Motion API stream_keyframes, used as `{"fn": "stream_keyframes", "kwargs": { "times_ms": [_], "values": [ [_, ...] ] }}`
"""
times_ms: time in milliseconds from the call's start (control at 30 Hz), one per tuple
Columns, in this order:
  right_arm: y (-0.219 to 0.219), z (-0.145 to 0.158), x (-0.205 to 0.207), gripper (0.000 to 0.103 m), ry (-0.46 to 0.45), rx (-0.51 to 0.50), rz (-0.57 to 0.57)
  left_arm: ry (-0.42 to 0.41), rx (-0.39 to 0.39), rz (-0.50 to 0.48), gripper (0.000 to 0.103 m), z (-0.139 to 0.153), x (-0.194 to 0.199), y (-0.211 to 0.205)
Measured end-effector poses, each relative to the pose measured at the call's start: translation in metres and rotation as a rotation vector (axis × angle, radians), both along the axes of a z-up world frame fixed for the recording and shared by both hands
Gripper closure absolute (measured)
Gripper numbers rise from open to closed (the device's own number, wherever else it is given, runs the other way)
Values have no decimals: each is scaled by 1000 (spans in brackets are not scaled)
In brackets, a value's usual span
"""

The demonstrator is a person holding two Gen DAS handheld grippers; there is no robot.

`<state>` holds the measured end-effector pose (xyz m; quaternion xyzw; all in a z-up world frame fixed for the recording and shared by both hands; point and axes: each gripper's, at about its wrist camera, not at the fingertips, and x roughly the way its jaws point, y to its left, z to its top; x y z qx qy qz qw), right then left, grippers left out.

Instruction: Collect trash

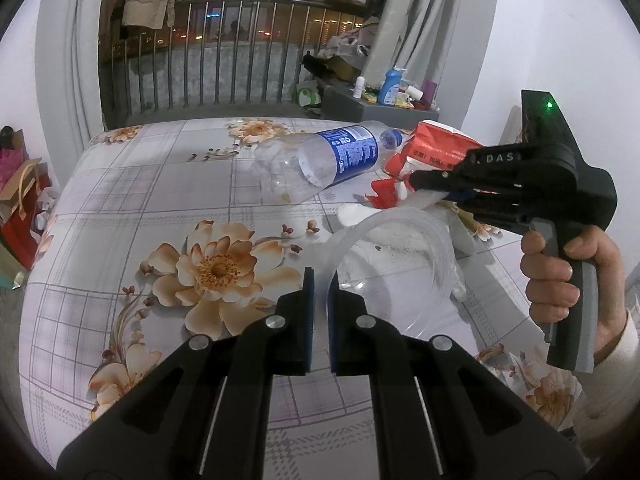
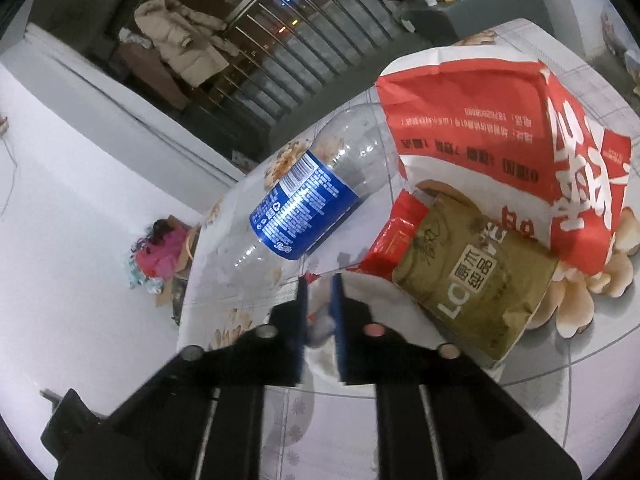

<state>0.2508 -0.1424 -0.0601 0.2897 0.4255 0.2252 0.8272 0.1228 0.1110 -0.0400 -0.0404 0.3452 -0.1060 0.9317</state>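
Observation:
My left gripper (image 1: 321, 292) is shut on the rim of a clear plastic bag (image 1: 394, 264) and holds its mouth open above the floral table. My right gripper (image 2: 320, 300) is shut on a crumpled white and red wrapper (image 2: 320, 328); in the left wrist view it (image 1: 416, 182) hangs over the bag's far edge. An empty clear bottle with a blue label (image 1: 332, 160) (image 2: 308, 200) lies on its side on the table. A red and white paper bag (image 1: 436, 146) (image 2: 500, 120) lies beside it. An olive-gold packet (image 2: 472, 272) lies against the paper bag.
The table with a floral cloth (image 1: 160, 208) ends at a rounded left edge. A railing and window lie beyond it. A grey shelf with bottles (image 1: 376, 104) stands at the back right. Gift bags (image 1: 20, 200) sit on the floor at left.

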Motion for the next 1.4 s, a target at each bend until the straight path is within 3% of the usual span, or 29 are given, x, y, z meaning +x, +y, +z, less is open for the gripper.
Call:
{"fn": "stream_keyframes", "kwargs": {
  "times_ms": [467, 900, 1100, 1200, 1400],
  "values": [
    [-7, 74, -41, 97, -173, 24, 60, -39, -8, 28, 99, 16, -9, 11],
    [-65, 140, -105, 97, -348, 64, -8, -116, -45, -34, 99, 60, -24, -4],
    [-128, 157, -144, 97, -399, 47, -133, -169, -24, -216, 99, 85, -22, -62],
    [-172, 159, -169, 97, -403, 19, -244, -145, -39, -345, 99, 90, -12, -106],
    [-265, 140, -215, 97, -361, -7, -478, -20, -75, -601, 99, 83, 15, -220]
  ]
}}
